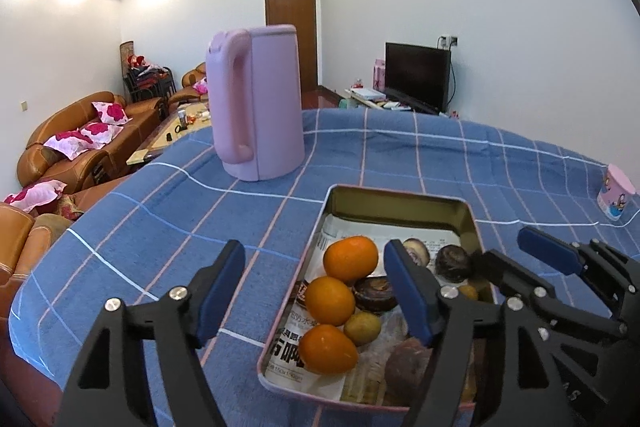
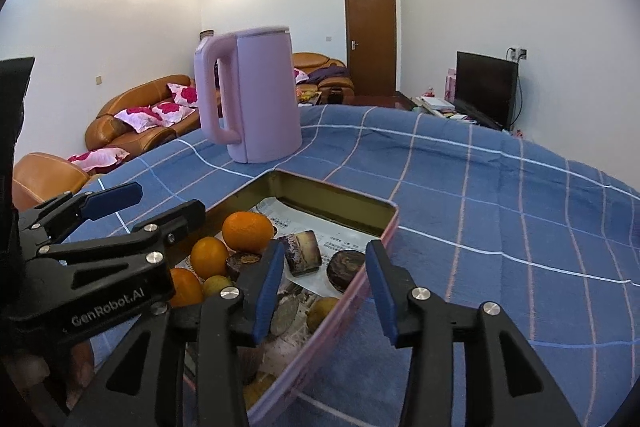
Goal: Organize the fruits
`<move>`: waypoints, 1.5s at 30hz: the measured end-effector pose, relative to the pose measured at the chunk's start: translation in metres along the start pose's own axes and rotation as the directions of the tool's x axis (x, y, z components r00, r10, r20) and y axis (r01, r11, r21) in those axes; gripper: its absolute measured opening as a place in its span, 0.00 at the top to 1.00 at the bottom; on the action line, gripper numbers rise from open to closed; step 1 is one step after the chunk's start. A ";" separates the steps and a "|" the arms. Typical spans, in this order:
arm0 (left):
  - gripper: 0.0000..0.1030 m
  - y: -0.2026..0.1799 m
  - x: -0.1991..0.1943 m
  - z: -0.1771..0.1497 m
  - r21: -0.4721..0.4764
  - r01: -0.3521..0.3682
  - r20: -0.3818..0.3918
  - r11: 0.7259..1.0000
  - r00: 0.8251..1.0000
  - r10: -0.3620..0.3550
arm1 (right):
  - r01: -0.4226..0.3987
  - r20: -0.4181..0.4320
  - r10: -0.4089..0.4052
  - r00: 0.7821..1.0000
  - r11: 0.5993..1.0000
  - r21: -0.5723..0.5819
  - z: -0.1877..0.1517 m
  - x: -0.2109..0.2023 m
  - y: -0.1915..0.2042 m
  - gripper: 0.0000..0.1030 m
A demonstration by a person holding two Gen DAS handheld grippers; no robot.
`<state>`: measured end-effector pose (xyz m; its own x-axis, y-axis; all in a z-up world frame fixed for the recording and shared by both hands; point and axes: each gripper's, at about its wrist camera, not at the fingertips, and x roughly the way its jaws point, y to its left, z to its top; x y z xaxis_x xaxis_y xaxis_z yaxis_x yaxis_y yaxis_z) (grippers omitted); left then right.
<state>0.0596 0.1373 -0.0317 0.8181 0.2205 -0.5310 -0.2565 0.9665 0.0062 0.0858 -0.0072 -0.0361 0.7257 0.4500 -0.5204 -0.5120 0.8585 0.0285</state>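
A pink-sided metal tin [image 1: 400, 207] [image 2: 340, 193], lined with newspaper, lies on the blue checked cloth. In it are three oranges [image 1: 351, 258] [image 2: 248, 231], small yellow-green fruits [image 1: 362, 327] [image 2: 216, 285] and dark brown fruits [image 1: 452, 263] [image 2: 346, 269], one of them cut. My left gripper [image 1: 316, 291] [image 2: 148, 207] is open astride the tin's left rim, one pad over the cloth, the other over the fruit. Astride the right rim, my right gripper [image 2: 326, 291] [image 1: 520, 257] is open and narrower, its pads apart from the wall. Neither grips anything.
A tall pink kettle [image 1: 256, 103] [image 2: 252, 95] stands on the cloth just beyond the tin. A small pink cup [image 1: 616, 193] sits at the far right. The table drops off on the left toward brown sofas [image 1: 80, 139]; a television [image 1: 416, 75] stands at the far wall.
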 end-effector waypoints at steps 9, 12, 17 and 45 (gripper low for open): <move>0.21 -0.001 -0.027 0.004 -0.008 0.015 0.054 1.000 0.998 -0.014 | 0.039 0.071 -0.040 0.997 0.999 0.023 0.002 -0.044 -0.011 0.50; 0.21 -0.003 -0.030 0.005 -0.007 0.014 0.056 1.000 0.998 -0.014 | 0.042 0.080 -0.044 0.996 0.999 0.029 0.003 -0.052 -0.013 0.50; 0.21 -0.005 -0.033 0.005 -0.002 0.014 0.059 1.000 0.998 -0.014 | 0.052 0.098 -0.055 0.994 0.998 0.034 0.003 -0.062 -0.016 0.49; 0.00 -0.018 -0.058 0.008 0.010 0.053 0.127 0.999 0.990 -0.053 | 0.095 0.154 -0.102 0.983 0.994 0.057 0.000 -0.091 -0.027 0.47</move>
<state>0.0211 0.1083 0.0053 0.8893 0.1835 -0.4188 -0.2082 0.9780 -0.0137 0.0328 -0.0712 0.0104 0.8366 0.3923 -0.3825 -0.4141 0.9098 0.0273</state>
